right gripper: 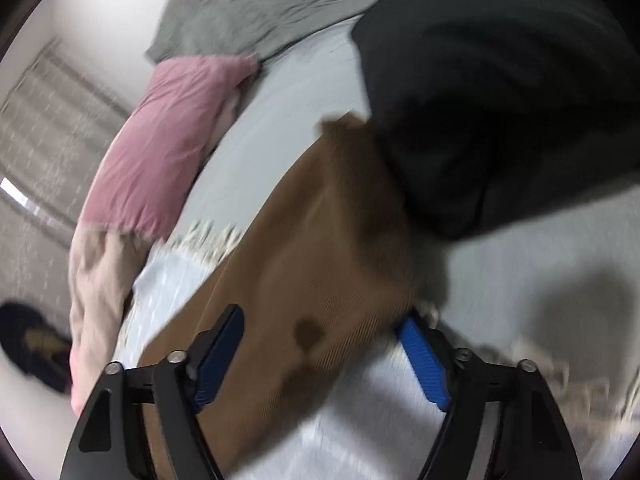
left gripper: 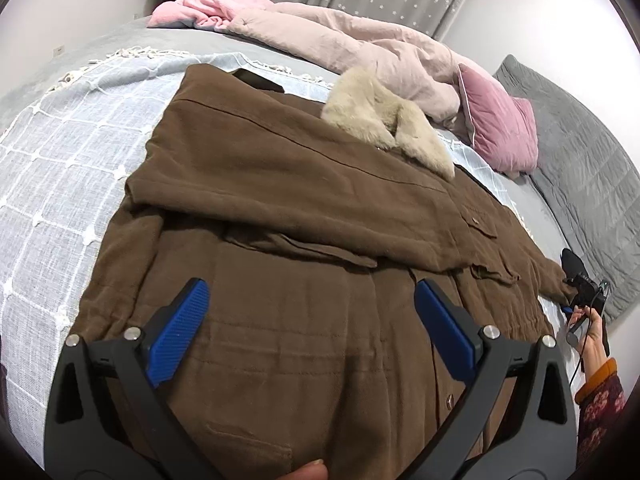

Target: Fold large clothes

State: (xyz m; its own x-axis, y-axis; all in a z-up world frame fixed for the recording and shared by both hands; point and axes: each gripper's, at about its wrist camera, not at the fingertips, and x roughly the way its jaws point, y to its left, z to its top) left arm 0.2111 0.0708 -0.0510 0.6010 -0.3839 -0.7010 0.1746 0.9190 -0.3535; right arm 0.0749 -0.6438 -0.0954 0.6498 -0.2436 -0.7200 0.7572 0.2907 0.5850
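Brown coat (left gripper: 304, 208): we find it spread flat on the bed (left gripper: 80, 152), ahead of and beneath our left gripper (left gripper: 308, 320), fingers spread, holding nothing. Cream fur collar (left gripper: 384, 124): beyond those fingers. Right gripper (right gripper: 324, 356): fingers spread, coat sleeve (right gripper: 320, 240) running between them. View blurred.

your left gripper (left gripper: 308, 312) hung spread wide over the brown coat (left gripper: 280, 208), nothing between its pads. bare checked throw (left gripper: 60, 184) lay free to the coat's left. the fur collar (left gripper: 384, 124), pink duvet (left gripper: 360, 48) and pink pillow (left gripper: 500, 120) crowded the far side. your right gripper (right gripper: 320, 356) straddled the sleeve (right gripper: 312, 240), with a black garment (right gripper: 500, 100) just beyond.
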